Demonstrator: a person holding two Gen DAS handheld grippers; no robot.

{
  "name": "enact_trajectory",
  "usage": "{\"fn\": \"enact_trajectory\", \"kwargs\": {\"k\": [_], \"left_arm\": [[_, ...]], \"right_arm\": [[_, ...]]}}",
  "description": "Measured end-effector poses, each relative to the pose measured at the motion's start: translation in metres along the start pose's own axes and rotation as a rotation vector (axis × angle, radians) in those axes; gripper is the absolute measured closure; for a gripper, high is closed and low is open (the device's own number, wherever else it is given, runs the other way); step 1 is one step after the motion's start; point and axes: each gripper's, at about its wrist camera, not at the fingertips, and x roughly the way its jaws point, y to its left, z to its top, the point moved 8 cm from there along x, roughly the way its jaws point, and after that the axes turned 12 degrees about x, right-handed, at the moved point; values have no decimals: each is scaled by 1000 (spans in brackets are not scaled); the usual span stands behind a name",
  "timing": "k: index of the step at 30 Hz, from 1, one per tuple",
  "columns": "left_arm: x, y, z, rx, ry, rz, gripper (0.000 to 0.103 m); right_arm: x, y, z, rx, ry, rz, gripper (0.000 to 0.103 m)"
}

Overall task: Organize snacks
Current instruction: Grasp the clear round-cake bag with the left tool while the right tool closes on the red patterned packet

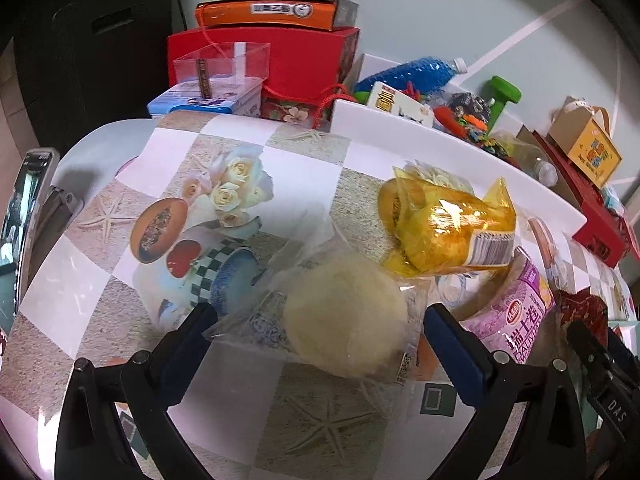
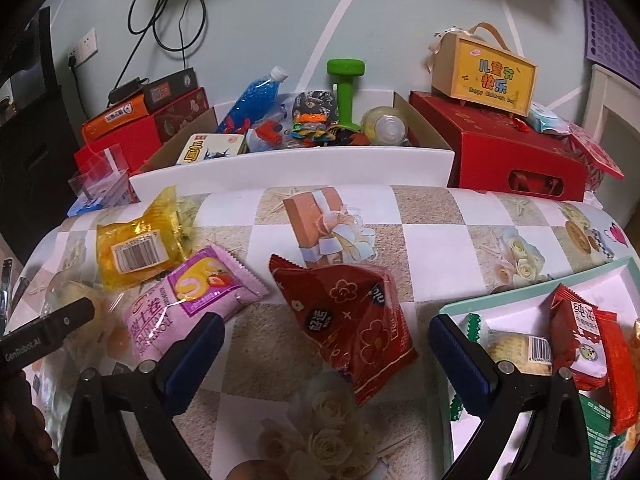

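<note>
Left gripper [image 1: 320, 328]: jaws wide apart, holding nothing; the clear-wrapped pale round bun [image 1: 344, 320] sits between the blue pads [image 1: 454, 344] in the lower centre of the left view, lying on the patterned tablecloth [image 1: 120, 280], and contact with either pad is not visible. Yellow-wrapped cake [image 1: 444, 228] is right of centre, just above the bun, barcode side facing the camera. Purple swiss-roll pack [image 1: 520, 316] is at the right edge, just beside the right pad. Right gripper [image 2: 324, 344]: also wide apart, empty; the red flower-print snack pack [image 2: 352, 320] lies between its fingers, centre of the right view, touching neither. In that view the purple pack [image 2: 188, 300] and yellow cake [image 2: 132, 248] are at left, overlapping at one corner. White tray [image 2: 520, 280] with a teal rim is at lower right, holding several packs incl. a red-and-white one [image 2: 576, 340]. A white-fronted box of toys [image 2: 300, 160] sits along the upper centre, behind the cloth.
</note>
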Motion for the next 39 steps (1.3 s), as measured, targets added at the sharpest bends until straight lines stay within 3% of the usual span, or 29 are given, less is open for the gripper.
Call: {"fn": "enact_trajectory", "kwargs": {"k": [9,18,25,30,32,34,39], "left_arm": [[8,-14,-2,45,12,-11,1],[14,-15,-3,39,6,4,1],[16,-17,-2,38,4,34,1],[12,-13,-1,6,-23,12,1],[10,-12,-1,-3,-37,-1,8],[7,-13,1,-9,-51,-18,25],[4,-14,3,-20,-70,-38,30]], "right_arm": [[1,-1,3,2,-29,-4,2],[1,9,-3,-16,-20,52,15],[4,-6,0,41,-18,39,20],[7,-8,0,49,-12,38,31],[6,-8,0,49,-12,40,34],[6,-8,0,49,-16,44,36],[5,-5,-1,42,-17,49,38]]}}
